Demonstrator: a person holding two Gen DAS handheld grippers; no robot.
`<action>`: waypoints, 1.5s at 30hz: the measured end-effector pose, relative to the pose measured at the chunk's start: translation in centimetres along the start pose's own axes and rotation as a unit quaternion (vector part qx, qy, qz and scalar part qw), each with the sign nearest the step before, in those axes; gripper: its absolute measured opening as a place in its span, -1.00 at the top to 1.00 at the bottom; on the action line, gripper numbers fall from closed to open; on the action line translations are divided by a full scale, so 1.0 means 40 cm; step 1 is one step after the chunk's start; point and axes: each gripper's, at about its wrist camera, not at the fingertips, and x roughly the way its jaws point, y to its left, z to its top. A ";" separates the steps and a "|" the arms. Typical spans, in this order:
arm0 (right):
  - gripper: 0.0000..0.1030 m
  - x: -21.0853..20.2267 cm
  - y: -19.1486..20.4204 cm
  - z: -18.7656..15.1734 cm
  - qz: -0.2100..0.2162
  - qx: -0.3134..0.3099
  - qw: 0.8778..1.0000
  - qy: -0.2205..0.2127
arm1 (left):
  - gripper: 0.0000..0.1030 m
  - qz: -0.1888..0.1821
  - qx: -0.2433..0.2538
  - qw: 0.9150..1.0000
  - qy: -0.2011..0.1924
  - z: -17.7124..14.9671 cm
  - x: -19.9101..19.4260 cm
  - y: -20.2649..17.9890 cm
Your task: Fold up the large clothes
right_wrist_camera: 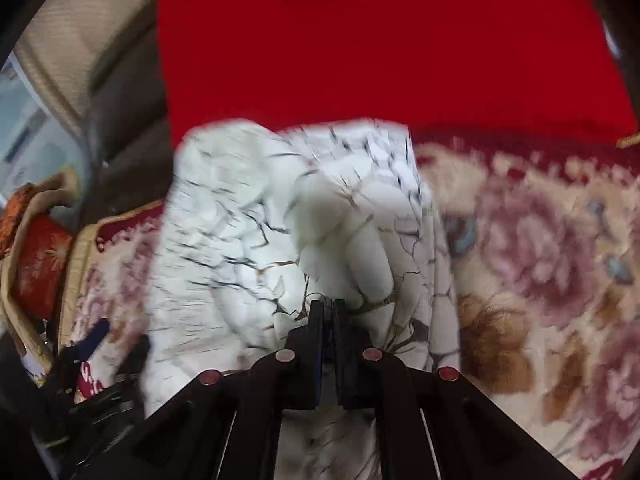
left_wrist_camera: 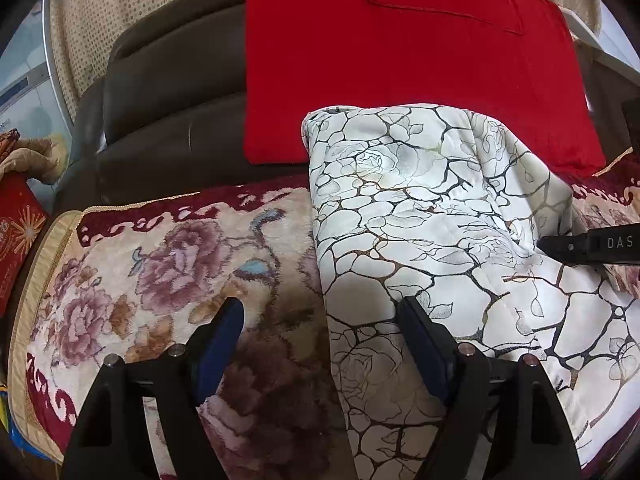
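A white garment (left_wrist_camera: 432, 216) printed with dark cracked lines and roses lies in a folded strip on a floral sofa cover (left_wrist_camera: 160, 272). My left gripper (left_wrist_camera: 320, 312) is open just above it, one finger over the cover, the other over the garment's left part. My right gripper (right_wrist_camera: 329, 305) is shut on a bunched fold of the garment (right_wrist_camera: 248, 216) and holds it raised; that view is motion-blurred. The right gripper's tips also show in the left wrist view (left_wrist_camera: 560, 245) at the garment's right side.
A red cushion (left_wrist_camera: 400, 60) leans on the dark brown sofa back (left_wrist_camera: 168, 92) right behind the garment. A red box (left_wrist_camera: 20, 236) and beige cloth sit at the far left. A beige curtain (left_wrist_camera: 100, 12) hangs behind.
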 end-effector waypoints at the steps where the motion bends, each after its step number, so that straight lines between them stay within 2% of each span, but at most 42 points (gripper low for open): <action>1: 0.86 0.000 -0.007 0.000 0.009 0.007 1.000 -0.005 | -0.56 0.000 -0.001 1.000 0.000 0.001 0.001 0.002; 6: 0.86 -0.067 -0.010 -0.019 0.010 0.008 1.000 -0.017 | -0.56 0.000 -0.006 1.000 0.002 0.003 -0.002 0.005; 10: 0.83 -0.167 0.026 -0.068 0.020 -0.020 0.999 -0.041 | -0.56 0.000 -0.007 1.000 0.002 0.000 -0.009 0.005; 14: 0.82 -0.226 0.069 -0.128 0.031 -0.045 0.997 -0.053 | -0.56 0.000 -0.004 1.000 0.002 -0.002 -0.022 0.007; 16: 0.82 -0.227 0.082 -0.150 0.027 -0.055 0.997 -0.049 | -0.56 0.001 0.000 1.000 -0.001 -0.006 -0.031 0.006; 18: 0.83 -0.213 0.077 -0.168 0.005 -0.062 0.997 -0.038 | -0.56 0.002 0.004 1.000 -0.002 -0.011 -0.042 0.005; 20: 0.81 -0.165 0.072 -0.190 -0.014 -0.060 0.998 -0.022 | -0.56 0.003 0.010 1.000 -0.003 -0.017 -0.047 0.002; 24: 0.82 -0.143 0.044 -0.200 0.002 -0.044 0.999 -0.026 | -0.56 0.010 0.024 1.000 -0.010 -0.029 -0.051 0.001; 29: 0.82 -0.190 0.044 -0.187 0.012 -0.041 0.999 -0.030 | -0.56 0.004 0.016 1.000 -0.007 -0.027 -0.048 0.011; 35: 0.82 -0.232 0.063 -0.169 -0.007 -0.054 0.997 -0.062 | -0.56 0.005 0.017 1.000 -0.006 -0.022 -0.042 0.005; 37: 0.82 -0.191 0.050 -0.170 -0.030 -0.053 0.997 -0.038 | -0.56 0.003 0.016 1.000 -0.005 -0.020 -0.040 0.007; 39: 0.81 -0.126 0.039 -0.174 -0.028 -0.046 0.998 -0.011 | -0.56 0.001 0.015 1.000 -0.004 -0.020 -0.037 0.006; 45: 0.81 -0.131 0.023 -0.165 -0.005 -0.041 0.999 -0.010 | -0.57 0.002 0.012 1.000 -0.004 -0.015 -0.035 0.008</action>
